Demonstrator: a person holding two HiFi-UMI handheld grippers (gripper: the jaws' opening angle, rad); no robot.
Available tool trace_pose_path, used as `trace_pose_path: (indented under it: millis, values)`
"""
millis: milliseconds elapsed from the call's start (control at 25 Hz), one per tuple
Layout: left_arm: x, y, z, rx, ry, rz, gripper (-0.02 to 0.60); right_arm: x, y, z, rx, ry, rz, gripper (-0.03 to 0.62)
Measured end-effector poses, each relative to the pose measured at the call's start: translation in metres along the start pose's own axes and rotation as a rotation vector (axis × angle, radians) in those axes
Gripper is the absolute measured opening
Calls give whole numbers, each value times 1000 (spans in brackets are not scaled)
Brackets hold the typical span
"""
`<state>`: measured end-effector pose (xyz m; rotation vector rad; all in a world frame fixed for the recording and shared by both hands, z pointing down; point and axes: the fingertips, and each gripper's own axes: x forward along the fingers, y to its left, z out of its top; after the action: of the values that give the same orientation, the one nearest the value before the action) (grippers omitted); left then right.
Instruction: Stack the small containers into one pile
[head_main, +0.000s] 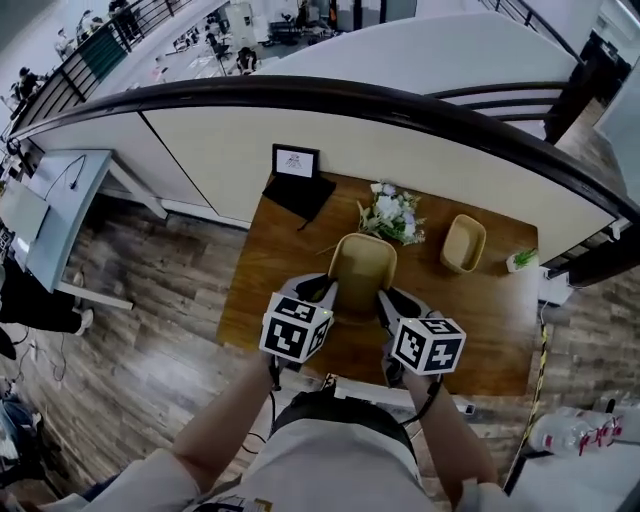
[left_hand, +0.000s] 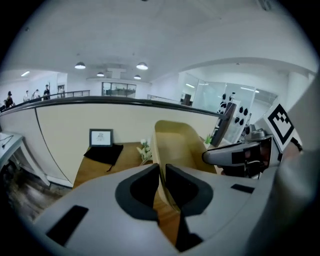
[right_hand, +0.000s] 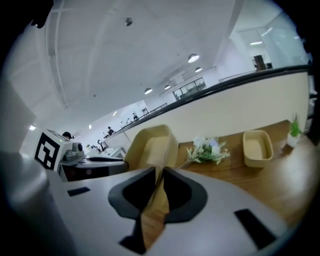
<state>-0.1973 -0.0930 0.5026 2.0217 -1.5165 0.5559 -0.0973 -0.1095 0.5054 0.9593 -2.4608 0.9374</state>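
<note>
The left gripper (head_main: 322, 292) is pinching one side wall of a tan container (head_main: 362, 262); the right gripper (head_main: 392, 300) is pinching the other, so it is hanging steady above the table (head_main: 490, 320); the second container (head_main: 464, 243) is sitting beside the flowers (head_main: 393, 214), probably as the pile's bottom.

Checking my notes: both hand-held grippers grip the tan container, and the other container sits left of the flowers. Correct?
Not quite: the head view shows the other container right of the flowers, not left. The left hand-held gripper and right hand-held gripper do grip the tan container.
</note>
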Motion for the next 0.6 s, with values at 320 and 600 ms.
trace_pose_path:
  millis: [320,600]
  values:
    - [-9,-94,52,99,-79,-127,44,-101,-29,39,26,-164,-86,53]
    - [-10,-156,54,136,-75,-219,46,-165,-48,38,46,-227,-145,52]
